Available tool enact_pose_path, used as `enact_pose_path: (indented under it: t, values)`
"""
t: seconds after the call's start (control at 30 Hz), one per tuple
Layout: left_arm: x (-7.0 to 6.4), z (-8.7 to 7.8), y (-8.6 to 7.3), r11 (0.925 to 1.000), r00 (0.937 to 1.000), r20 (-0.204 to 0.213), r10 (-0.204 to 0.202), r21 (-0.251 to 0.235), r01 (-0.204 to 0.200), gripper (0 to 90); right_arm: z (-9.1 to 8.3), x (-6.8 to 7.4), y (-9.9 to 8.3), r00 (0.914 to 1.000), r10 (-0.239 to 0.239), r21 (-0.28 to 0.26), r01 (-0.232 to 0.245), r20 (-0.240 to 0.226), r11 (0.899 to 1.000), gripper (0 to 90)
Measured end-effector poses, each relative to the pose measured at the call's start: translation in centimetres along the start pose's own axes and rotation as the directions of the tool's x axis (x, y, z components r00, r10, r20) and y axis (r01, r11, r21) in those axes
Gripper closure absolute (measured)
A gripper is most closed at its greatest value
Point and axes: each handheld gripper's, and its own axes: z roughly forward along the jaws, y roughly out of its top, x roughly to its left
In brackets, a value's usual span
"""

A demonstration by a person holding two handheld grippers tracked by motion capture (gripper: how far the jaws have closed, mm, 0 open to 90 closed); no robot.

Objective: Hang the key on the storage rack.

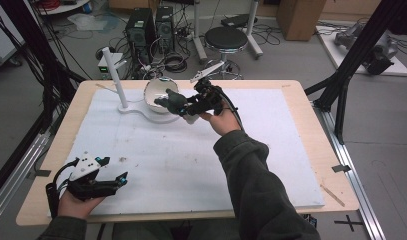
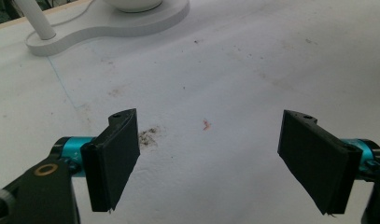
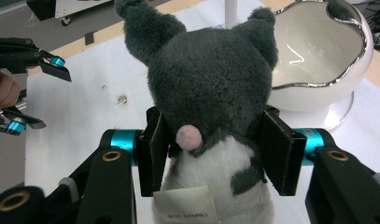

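Note:
A grey and white plush toy (image 3: 211,93) with pointed ears and a pink nose is clamped between the jaws of my right gripper (image 3: 214,156), which is shut on it. In the high view the right gripper (image 1: 195,105) holds the plush toy (image 1: 173,101) in the air beside a white egg-shaped bowl (image 1: 158,92) on a white stand (image 1: 125,106). My left gripper (image 1: 113,171) rests near the table's front left corner. Its jaws stand wide open over the bare white mat (image 2: 225,84), as the left gripper (image 2: 211,156) view shows.
The white bowl (image 3: 318,51) has a shiny chrome rim and stands on a flat white base (image 2: 108,25) with an upright white pole (image 1: 114,75). A wooden table edge (image 1: 321,150) frames the mat. A stool (image 1: 226,40) and computer towers (image 1: 141,30) stand on the floor behind.

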Motion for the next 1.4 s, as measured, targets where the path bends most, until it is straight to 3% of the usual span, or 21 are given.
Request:
enact_pose_path:
  t: [0.43, 1.27, 1.4]
  values:
    - [0.0, 0.0, 0.0, 1.0000, 1.0000, -0.005, -0.003, -0.003, 0.003, 21.0, 0.6, 0.0, 1.2, 1.0000, -0.005, -0.006, 0.005, -0.007, 1.000, 47.8]
    - [0.1, 0.0, 0.0, 1.0000, 1.0000, -0.006, -0.004, 0.001, 0.004, 21.0, 2.2, 0.8, 4.4, 0.9978, -0.060, -0.019, 0.059, -0.027, 0.998, 47.8]
    - [0.1, 0.1, 0.0, 1.0000, 1.0000, -0.005, -0.005, 0.001, 0.005, 21.0, 2.3, 1.0, 5.0, 0.9974, -0.065, -0.041, 0.064, -0.030, 0.997, 47.8]
